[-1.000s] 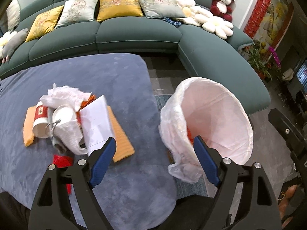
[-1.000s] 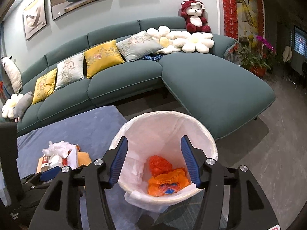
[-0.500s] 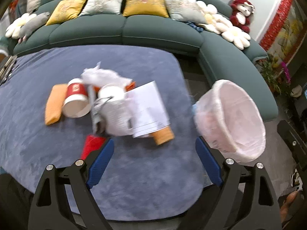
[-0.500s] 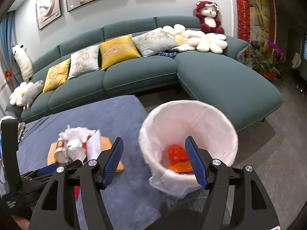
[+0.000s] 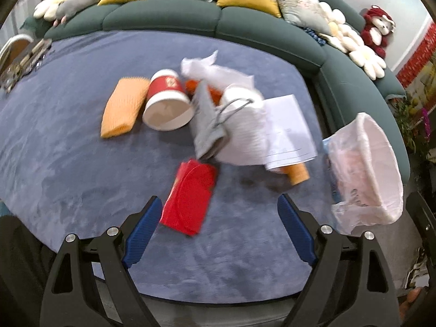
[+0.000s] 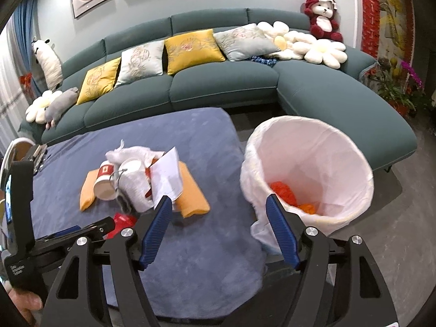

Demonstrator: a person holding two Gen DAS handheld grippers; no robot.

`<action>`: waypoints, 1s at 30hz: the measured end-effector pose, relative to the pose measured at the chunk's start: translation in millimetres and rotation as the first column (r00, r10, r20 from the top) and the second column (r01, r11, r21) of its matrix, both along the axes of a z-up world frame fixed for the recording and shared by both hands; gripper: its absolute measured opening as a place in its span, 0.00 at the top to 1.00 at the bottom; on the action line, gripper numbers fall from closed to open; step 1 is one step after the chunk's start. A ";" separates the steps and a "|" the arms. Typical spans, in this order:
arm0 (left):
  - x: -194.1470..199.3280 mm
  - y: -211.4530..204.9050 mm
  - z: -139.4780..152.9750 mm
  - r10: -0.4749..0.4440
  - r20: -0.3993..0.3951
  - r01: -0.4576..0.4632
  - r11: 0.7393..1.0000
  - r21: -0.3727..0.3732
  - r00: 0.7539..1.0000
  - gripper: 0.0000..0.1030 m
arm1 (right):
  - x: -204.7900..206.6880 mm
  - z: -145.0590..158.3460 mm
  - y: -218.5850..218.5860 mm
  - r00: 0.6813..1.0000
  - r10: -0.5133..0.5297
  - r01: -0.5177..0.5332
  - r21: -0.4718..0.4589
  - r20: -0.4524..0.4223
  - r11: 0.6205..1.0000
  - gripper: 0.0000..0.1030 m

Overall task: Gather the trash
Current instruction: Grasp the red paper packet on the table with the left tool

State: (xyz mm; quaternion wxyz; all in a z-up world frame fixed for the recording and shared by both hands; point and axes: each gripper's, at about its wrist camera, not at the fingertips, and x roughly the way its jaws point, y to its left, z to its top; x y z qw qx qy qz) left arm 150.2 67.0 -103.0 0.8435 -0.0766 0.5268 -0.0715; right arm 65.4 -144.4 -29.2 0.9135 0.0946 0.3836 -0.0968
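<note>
Swinging off the bin [image 5: 381, 169], my empty, spread left tool [image 5: 218, 229] now frames the red packet [image 5: 190, 196]: light, flimsy, best pinched by its edge.

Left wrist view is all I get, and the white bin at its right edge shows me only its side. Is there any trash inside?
Observer: Yes. The right wrist view looks down into the bin, and crumpled orange and red plastic lies at its bottom.
Operator: Is the other gripper carrying anything?
Observer: No. The right gripper is open, with nothing between its fingers.
Operator: How does my gripper look from over there?
Observer: The left gripper shows at the lower left of that view, low over the table, next to the red packet.
</note>
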 end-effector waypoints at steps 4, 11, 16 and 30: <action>1.8 12.5 -17.0 0.020 -0.027 -0.019 1.000 0.018 0.999 0.20 | 3.1 -7.5 12.7 0.999 0.027 -0.027 0.000 -0.021 1.000 0.33; 8.3 26.6 -46.8 0.027 -0.094 -0.025 1.000 0.018 0.995 0.21 | 12.3 -23.5 27.9 0.996 0.053 -0.053 0.002 -0.066 0.999 0.33; 15.3 25.7 -61.8 0.001 -0.132 -0.001 1.000 0.000 0.991 0.31 | 21.2 -32.5 34.8 0.994 0.063 -0.062 0.012 -0.093 0.998 0.33; 30.2 19.0 -69.0 -0.074 -0.145 0.066 0.996 -0.064 0.987 0.97 | 68.6 -55.6 41.9 0.985 0.091 -0.088 0.031 -0.146 0.996 0.33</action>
